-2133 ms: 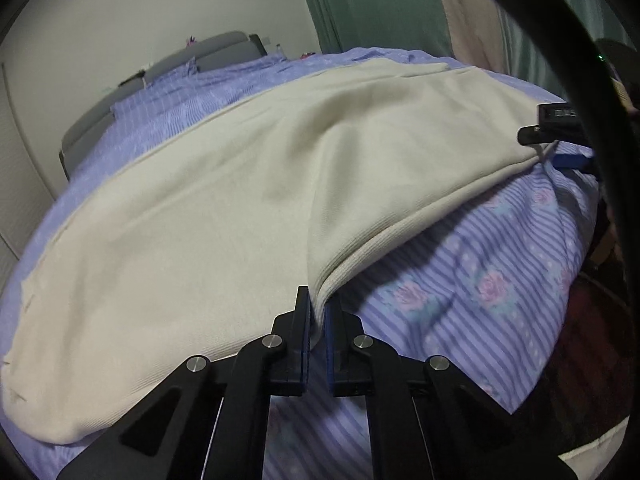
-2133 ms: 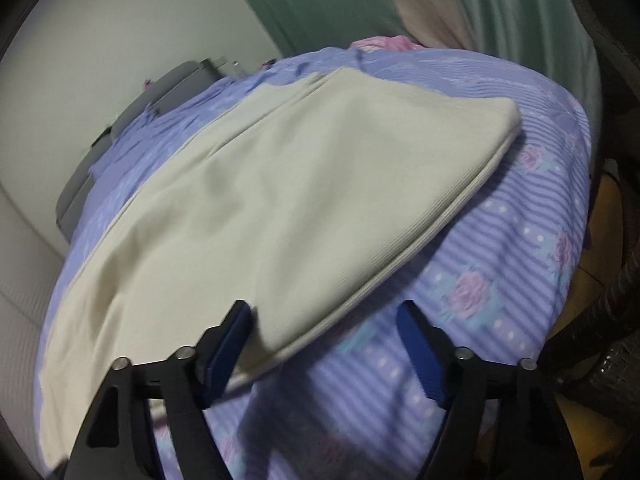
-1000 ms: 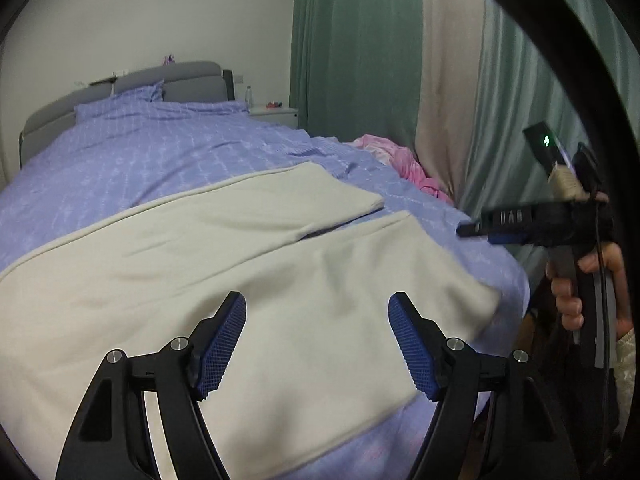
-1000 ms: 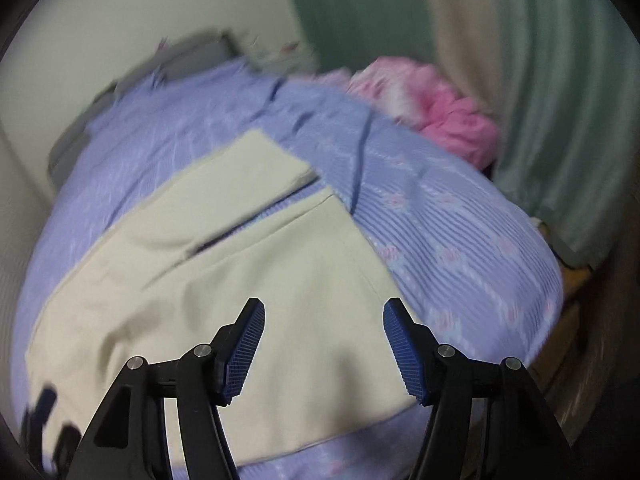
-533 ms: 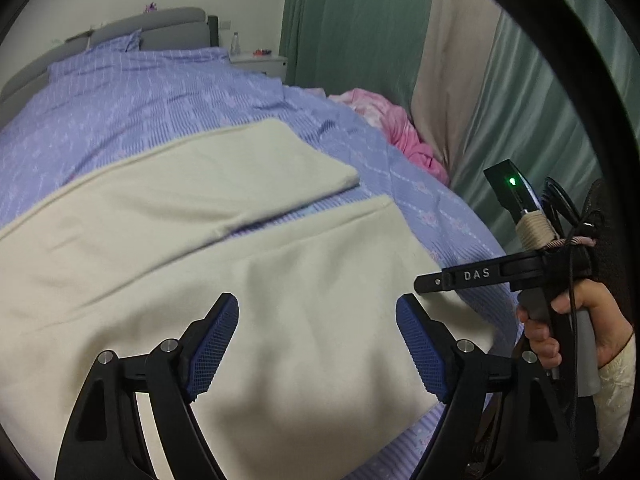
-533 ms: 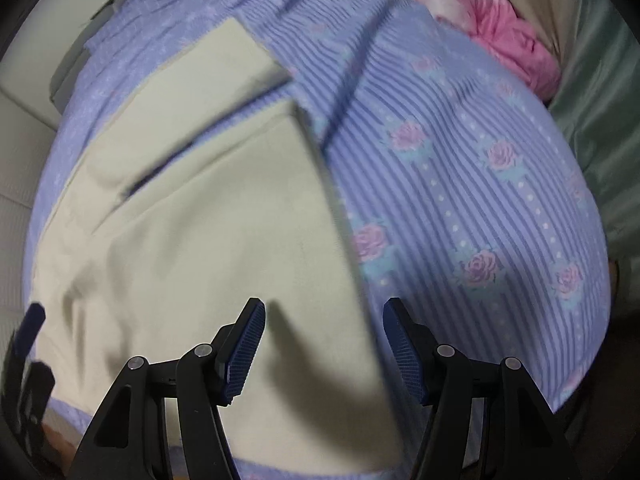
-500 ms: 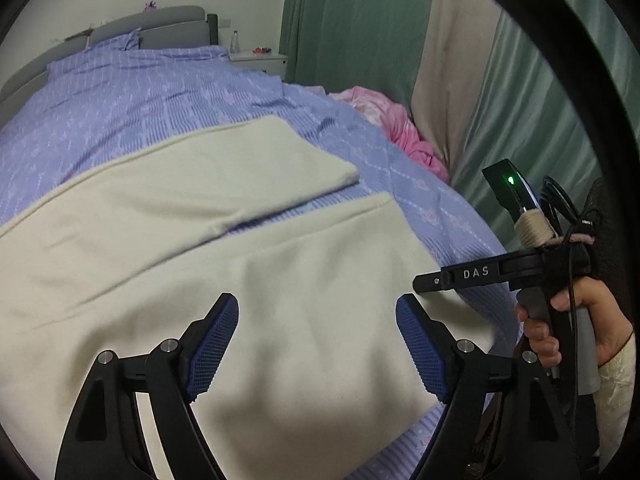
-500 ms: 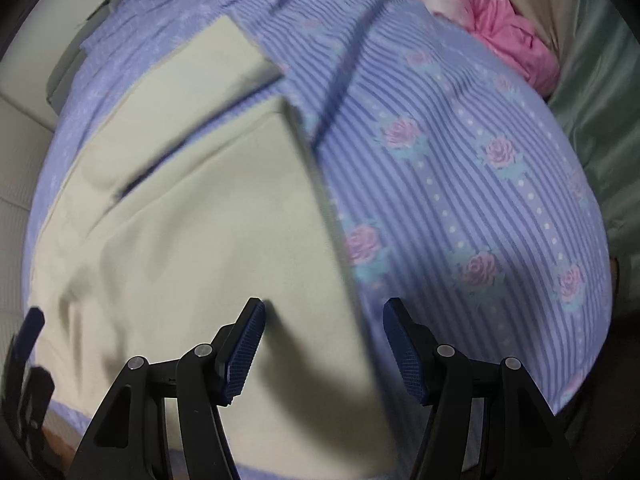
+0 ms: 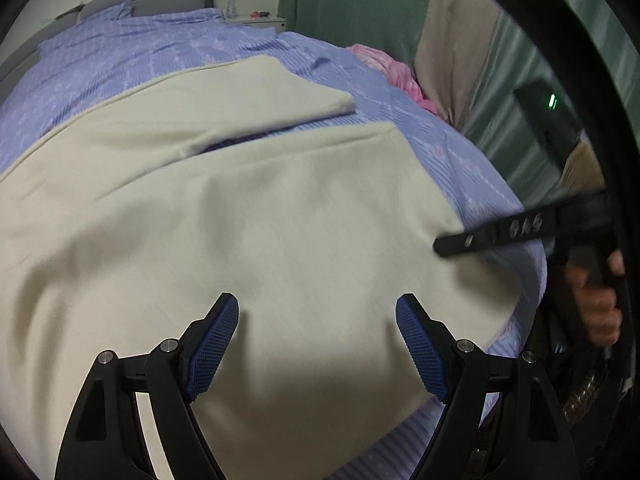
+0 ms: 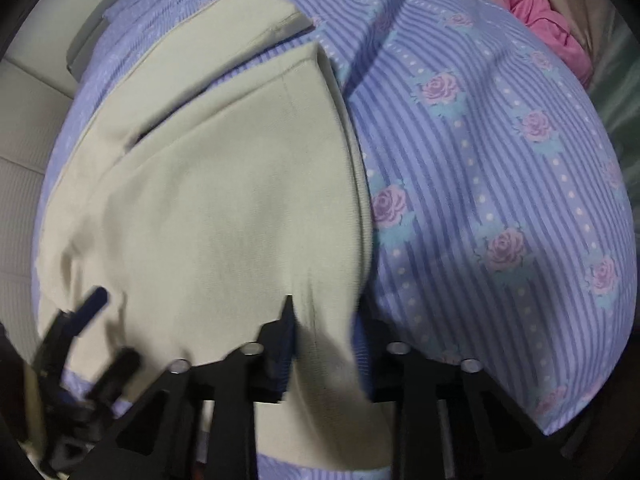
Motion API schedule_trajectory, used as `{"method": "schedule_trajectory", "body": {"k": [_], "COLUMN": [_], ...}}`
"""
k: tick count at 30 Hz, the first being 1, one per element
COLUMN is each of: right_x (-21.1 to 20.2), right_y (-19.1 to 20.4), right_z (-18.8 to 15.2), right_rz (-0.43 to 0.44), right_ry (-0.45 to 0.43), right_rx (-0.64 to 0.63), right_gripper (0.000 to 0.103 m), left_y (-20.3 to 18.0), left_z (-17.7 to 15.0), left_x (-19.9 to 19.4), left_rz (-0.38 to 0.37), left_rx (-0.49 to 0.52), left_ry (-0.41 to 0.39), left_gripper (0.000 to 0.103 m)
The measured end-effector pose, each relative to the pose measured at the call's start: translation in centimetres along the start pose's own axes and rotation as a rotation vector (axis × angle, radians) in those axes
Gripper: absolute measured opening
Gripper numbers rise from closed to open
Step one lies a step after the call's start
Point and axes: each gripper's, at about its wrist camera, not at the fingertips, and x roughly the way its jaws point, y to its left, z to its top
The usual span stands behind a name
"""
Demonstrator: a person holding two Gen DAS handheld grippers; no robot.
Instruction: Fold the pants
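Pants (image 9: 248,216) flat across the bed (image 10: 500,168), left gripper (image 9: 318,332) fingers spread wide and empty at 6 o'clock, right gripper (image 10: 324,320) fingers straddling the hem, grip impossible to tell.

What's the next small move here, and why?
Probably finish closing the right tool on the pants. The cuff edge of the near leg runs down between its jaws and cloth covers one finger, but blur hides whether it grips. The left tool hangs open above the cloth, holding nothing, so no fold can start yet.
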Motion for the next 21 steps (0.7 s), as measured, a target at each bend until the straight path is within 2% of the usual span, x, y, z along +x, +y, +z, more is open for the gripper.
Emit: {"method": "schedule_trajectory", "body": {"k": [4,6,9,12,13,15,18,21], "right_x": [-3.8,-5.5,-4.9,-2.9,-2.6,-2.9,-4.7,-7.5], "right_y": [-0.6,-1.8,-3.7,-2.0,-1.3,-0.1,1.5,3.6], "right_z": [-0.8,-0.9,-0.7,-1.2,-1.4,-1.6,-2.2,-4.1], "right_rz": [-0.051,-0.065,-0.091,-0.188,-0.236,-0.341,-0.476,-0.54], "right_ry": [-0.084,-0.107,-0.056,-0.009,-0.009,-0.035,-0.131,-0.248], "right_rx": [-0.005,0.036,0.113,0.06,0.025,-0.04,-0.085,-0.136], "right_gripper": [0.012,0.01,0.01,0.011,0.015,0.035,0.058,0.061], "left_y": [-1.2,-1.8,-2.5,-3.1,-3.3,-3.4,-2.8,-1.5], "left_z": [0.6,0.5,0.5,0.3,0.3,-0.1,-0.4,-0.7], "left_x": [-0.5,-0.8,-0.8,-1.0,-1.0,-1.6,-2.6,-4.1], "left_rz": [-0.023,-0.04,-0.065,-0.059,-0.044,-0.006,0.051,0.051], "left_rx": [0.014,0.018,0.019,0.044,0.061,0.103,0.136,0.115], "left_ry": [-0.011,-0.01,-0.009,-0.009,-0.012,-0.037,-0.078,-0.102], "left_gripper": [0.081,0.081,0.081,0.081,0.081,0.081,0.083,0.084]}}
